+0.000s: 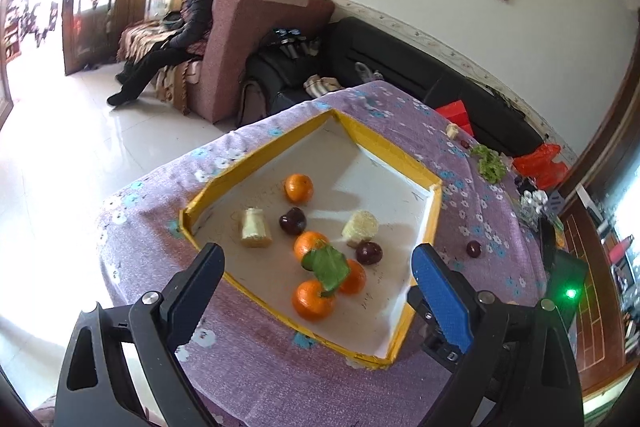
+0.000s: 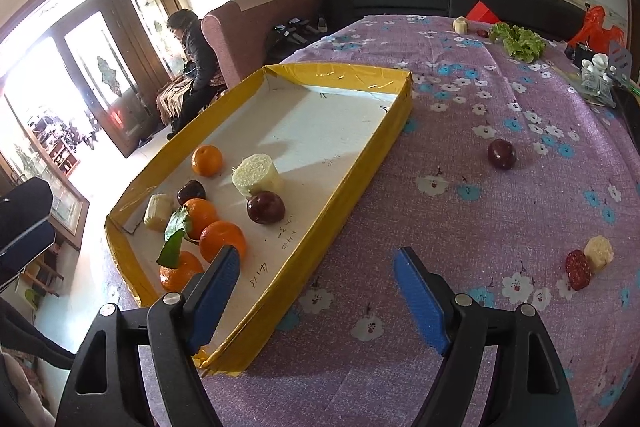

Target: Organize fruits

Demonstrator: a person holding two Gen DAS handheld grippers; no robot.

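Right claw (image 2: 316, 291), jaws spread wide and empty, hangs over the near edge of the yellow-taped cardboard tray (image 2: 352, 187). A loose dark-red round plum (image 2: 501, 154) lies on the purple floral-cloth counter (image 2: 460, 227), ahead and to the right, nearer this hand. Left claw (image 1: 320, 279), likewise released and empty, faces the tray's oranges.

Illegible handwritten scribbles on tray floor (image 2: 320, 147)

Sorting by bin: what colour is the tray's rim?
Yellow; the tray's rim shows best in the right wrist view.
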